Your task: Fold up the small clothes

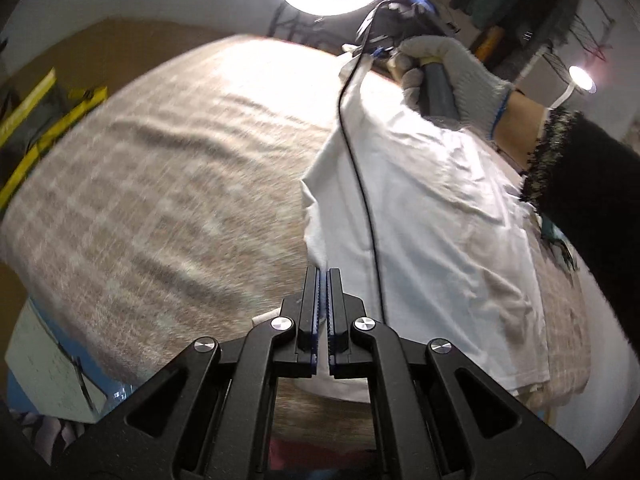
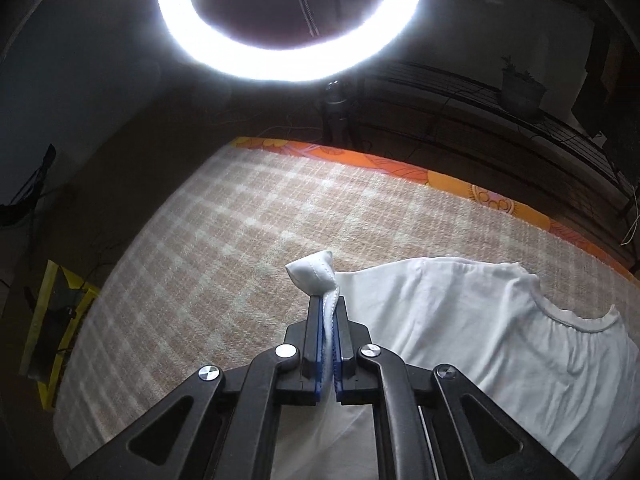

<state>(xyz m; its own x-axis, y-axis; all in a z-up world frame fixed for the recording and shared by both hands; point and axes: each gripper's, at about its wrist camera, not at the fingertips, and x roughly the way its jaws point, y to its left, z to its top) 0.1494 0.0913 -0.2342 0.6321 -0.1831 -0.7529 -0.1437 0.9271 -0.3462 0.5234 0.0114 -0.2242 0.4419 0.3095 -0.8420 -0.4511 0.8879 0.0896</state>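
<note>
A small white T-shirt [image 1: 432, 200] lies on a beige checked blanket [image 1: 160, 168]. My left gripper [image 1: 323, 274] is shut on the shirt's near edge. My right gripper [image 2: 329, 300] is shut on the shirt's far corner, a white tuft [image 2: 314, 274] of cloth sticking out past its tips. In the right wrist view the shirt [image 2: 480, 340] spreads to the right with its neckline [image 2: 576, 320] showing. The gloved hand [image 1: 448, 76] holding the right gripper shows in the left wrist view, lifted over the shirt's far end.
A ring light [image 2: 288, 20] shines above the far side. An orange patterned sheet edge [image 2: 400, 168] borders the blanket. A black cable [image 1: 360, 168] hangs across the shirt. Yellow-edged items [image 1: 44, 120] lie off the left side. A dark shelf with a potted plant [image 2: 520, 84] stands at the back.
</note>
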